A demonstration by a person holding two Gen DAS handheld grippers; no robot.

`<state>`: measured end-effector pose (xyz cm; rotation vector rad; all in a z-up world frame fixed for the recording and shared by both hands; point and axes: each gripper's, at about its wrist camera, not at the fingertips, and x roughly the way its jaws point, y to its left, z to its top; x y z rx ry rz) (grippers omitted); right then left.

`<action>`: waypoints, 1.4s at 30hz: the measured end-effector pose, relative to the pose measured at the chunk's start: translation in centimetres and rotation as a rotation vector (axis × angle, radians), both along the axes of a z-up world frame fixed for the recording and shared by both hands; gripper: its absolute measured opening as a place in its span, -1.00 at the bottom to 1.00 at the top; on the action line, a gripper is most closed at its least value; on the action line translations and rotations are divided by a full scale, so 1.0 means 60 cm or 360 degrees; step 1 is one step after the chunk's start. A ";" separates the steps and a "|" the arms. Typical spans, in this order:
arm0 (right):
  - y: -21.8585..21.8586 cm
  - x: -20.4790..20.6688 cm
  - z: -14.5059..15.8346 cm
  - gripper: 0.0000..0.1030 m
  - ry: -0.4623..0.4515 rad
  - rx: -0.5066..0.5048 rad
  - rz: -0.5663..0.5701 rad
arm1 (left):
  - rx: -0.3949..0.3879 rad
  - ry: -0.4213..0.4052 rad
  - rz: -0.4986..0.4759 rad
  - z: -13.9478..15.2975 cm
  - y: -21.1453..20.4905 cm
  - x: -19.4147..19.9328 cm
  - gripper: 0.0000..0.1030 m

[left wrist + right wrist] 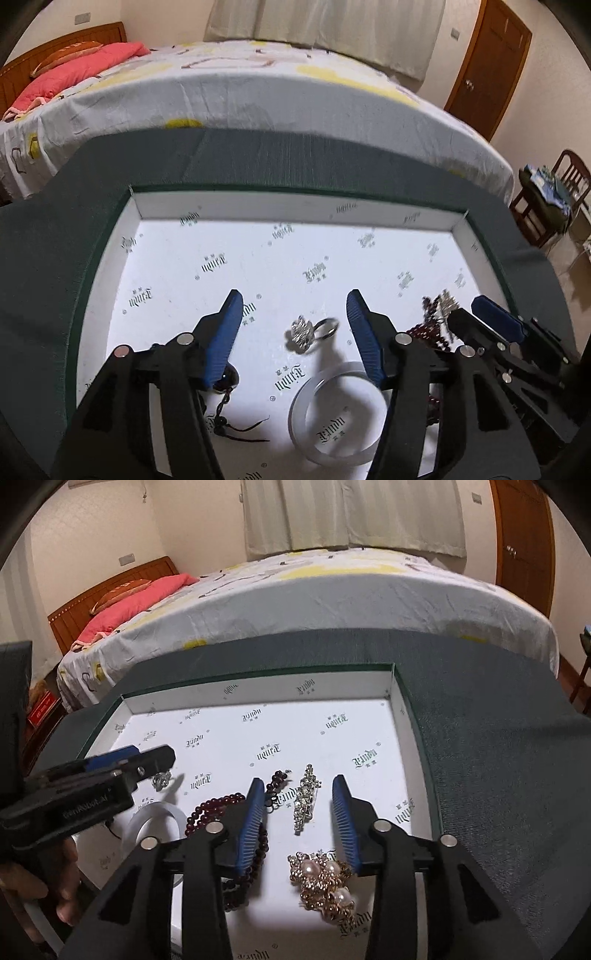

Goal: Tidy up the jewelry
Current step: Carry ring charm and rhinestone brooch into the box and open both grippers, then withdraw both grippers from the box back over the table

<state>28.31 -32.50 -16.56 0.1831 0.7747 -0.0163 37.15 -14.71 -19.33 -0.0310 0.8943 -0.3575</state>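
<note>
A shallow box [133, 236] [402, 716] with a white printed lining lies on a dark green cloth. My left gripper [293, 308] is open above a silver crystal ring [308, 332]; the ring also shows in the right wrist view [161, 780]. A white bangle [334, 413] [155, 821] lies below it, a dark corded pendant [225, 384] by the left finger. My right gripper [299, 786] is open over a rhinestone brooch [306, 797], with a dark red bead bracelet [218, 808] at its left finger and a gold pearl brooch [327, 882] below.
The dark green cloth [498, 738] covers the surface around the box. A bed [258, 92] with a pale sheet and pink pillow stands behind. A wooden chair [554, 199] is at the far right, a wooden door [487, 62] beyond.
</note>
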 end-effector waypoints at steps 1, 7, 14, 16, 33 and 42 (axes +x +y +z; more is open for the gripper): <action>-0.001 -0.007 0.007 -0.20 -0.0022 0.0010 -0.0006 | -0.0014 -0.0010 0.0006 0.005 0.003 -0.004 0.16; -0.002 -0.072 0.051 -0.07 -0.0189 0.0011 -0.0056 | -0.0070 -0.0188 0.0049 0.048 0.028 -0.061 0.25; 0.010 -0.170 0.070 -0.02 -0.0290 -0.0012 -0.0093 | -0.0055 -0.0367 0.0105 0.077 0.058 -0.178 0.39; 0.013 -0.201 0.070 -0.02 -0.0310 -0.0047 -0.0102 | -0.0047 -0.0371 0.0109 0.078 0.065 -0.214 0.39; 0.021 -0.369 0.018 -0.02 -0.0269 -0.0049 -0.0164 | 0.0061 -0.0165 0.0080 -0.005 0.072 -0.350 0.03; 0.023 -0.384 0.016 -0.02 -0.0283 -0.0006 -0.0140 | 0.0118 -0.0088 0.0075 -0.034 0.051 -0.346 -0.36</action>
